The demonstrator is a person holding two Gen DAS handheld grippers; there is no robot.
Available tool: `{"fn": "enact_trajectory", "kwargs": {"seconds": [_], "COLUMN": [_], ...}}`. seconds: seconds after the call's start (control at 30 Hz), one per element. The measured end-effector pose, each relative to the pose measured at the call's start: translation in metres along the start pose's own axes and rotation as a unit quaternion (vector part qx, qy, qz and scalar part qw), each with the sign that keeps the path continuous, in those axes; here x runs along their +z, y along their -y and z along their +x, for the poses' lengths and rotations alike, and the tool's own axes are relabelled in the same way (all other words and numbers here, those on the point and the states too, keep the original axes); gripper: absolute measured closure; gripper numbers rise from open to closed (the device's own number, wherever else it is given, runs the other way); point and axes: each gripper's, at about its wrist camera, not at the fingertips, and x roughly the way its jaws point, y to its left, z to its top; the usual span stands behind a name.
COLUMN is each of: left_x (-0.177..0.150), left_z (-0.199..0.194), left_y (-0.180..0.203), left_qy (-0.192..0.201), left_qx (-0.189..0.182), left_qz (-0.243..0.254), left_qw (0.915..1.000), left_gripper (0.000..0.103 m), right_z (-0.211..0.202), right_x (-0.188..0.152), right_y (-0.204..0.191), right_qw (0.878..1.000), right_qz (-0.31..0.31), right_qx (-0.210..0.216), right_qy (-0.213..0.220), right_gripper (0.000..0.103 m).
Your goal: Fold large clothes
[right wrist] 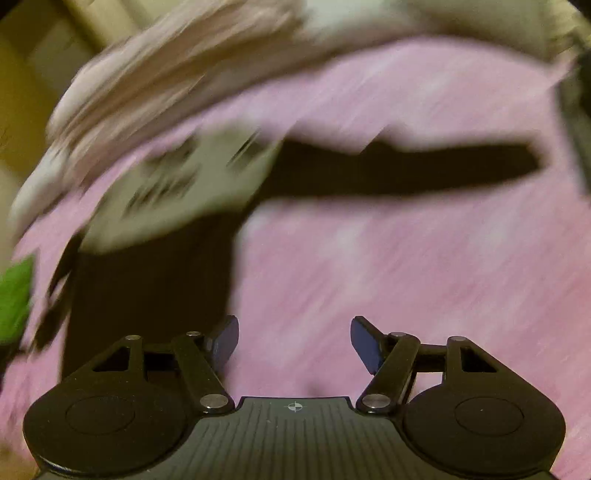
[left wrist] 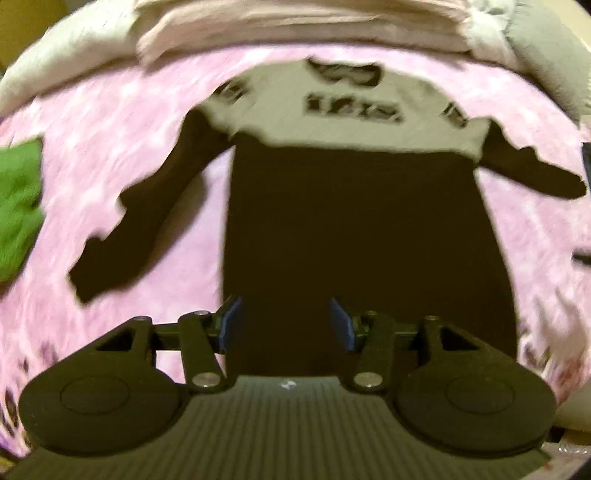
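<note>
A long-sleeved shirt (left wrist: 365, 229) lies flat on a pink bedspread (left wrist: 122, 122), black in the body and sleeves, grey across the chest with black lettering. Both sleeves are spread out to the sides. My left gripper (left wrist: 285, 323) hovers open over the shirt's lower hem, blue pads apart, nothing between them. In the blurred right wrist view the shirt (right wrist: 155, 280) sits at the left, its sleeve (right wrist: 406, 170) stretching right. My right gripper (right wrist: 294, 343) is open above the pink bedspread (right wrist: 406, 277), just right of the shirt's body.
A green cloth (left wrist: 18, 206) lies at the left edge of the bed, also seen as a green cloth (right wrist: 14, 299) in the right wrist view. Pale folded bedding (left wrist: 295, 26) is heaped along the far side. A dark object (right wrist: 576, 122) stands at the far right.
</note>
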Motion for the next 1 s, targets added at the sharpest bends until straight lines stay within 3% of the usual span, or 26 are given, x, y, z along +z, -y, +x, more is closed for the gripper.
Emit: {"fn": "enact_trajectory", "kwargs": {"seconds": [0.07, 0.17, 0.37, 0.43, 0.47, 0.5, 0.57, 0.63, 0.67, 0.83, 1.0], "left_x": [-0.017, -0.040, -0.073, -0.081, -0.084, -0.086, -0.088, -0.089, -0.089, -0.099, -0.130], "left_z": [0.008, 0.024, 0.063, 0.073, 0.078, 0.081, 0.082, 0.073, 0.066, 0.010, 0.003], "left_y": [-0.020, -0.042, -0.065, -0.066, -0.067, -0.066, -0.060, -0.056, -0.054, -0.048, -0.032], "left_qy": [-0.012, -0.027, -0.052, -0.063, -0.067, -0.071, -0.070, -0.063, -0.062, -0.041, -0.077], "left_qx": [-0.009, -0.034, -0.083, -0.098, -0.112, -0.123, -0.117, -0.111, -0.110, -0.116, -0.115], "left_qz": [-0.010, -0.012, 0.000, -0.012, -0.022, -0.026, -0.006, 0.006, 0.008, 0.028, 0.026], "left_qw": [0.9998, 0.9990, 0.9952, 0.9931, 0.9912, 0.9896, 0.9907, 0.9918, 0.9919, 0.9921, 0.9900], "left_gripper": [0.055, 0.055, 0.056, 0.060, 0.064, 0.066, 0.086, 0.099, 0.101, 0.101, 0.101], "right_z": [0.016, 0.033, 0.050, 0.050, 0.050, 0.051, 0.052, 0.049, 0.045, -0.011, -0.031], "right_x": [-0.038, -0.077, -0.111, -0.118, -0.118, -0.118, -0.116, -0.111, -0.108, -0.103, -0.130], "right_y": [-0.029, -0.058, -0.069, -0.073, -0.073, -0.073, -0.070, -0.066, -0.067, -0.075, -0.051], "right_qw": [0.999, 0.997, 0.998, 0.998, 0.998, 0.998, 0.998, 0.996, 0.996, 0.995, 0.991], "right_qz": [-0.018, -0.039, -0.007, 0.000, 0.002, 0.008, 0.024, 0.034, 0.026, -0.020, -0.008], "right_qx": [0.028, 0.027, 0.009, 0.001, -0.004, -0.010, -0.032, -0.036, -0.046, -0.056, -0.068], "right_qy": [-0.040, -0.069, -0.069, -0.059, -0.056, -0.054, -0.058, -0.069, -0.072, -0.076, -0.114], "right_gripper": [0.039, 0.039, 0.039, 0.041, 0.052, 0.071, 0.102, 0.102, 0.102, 0.103, 0.102]}}
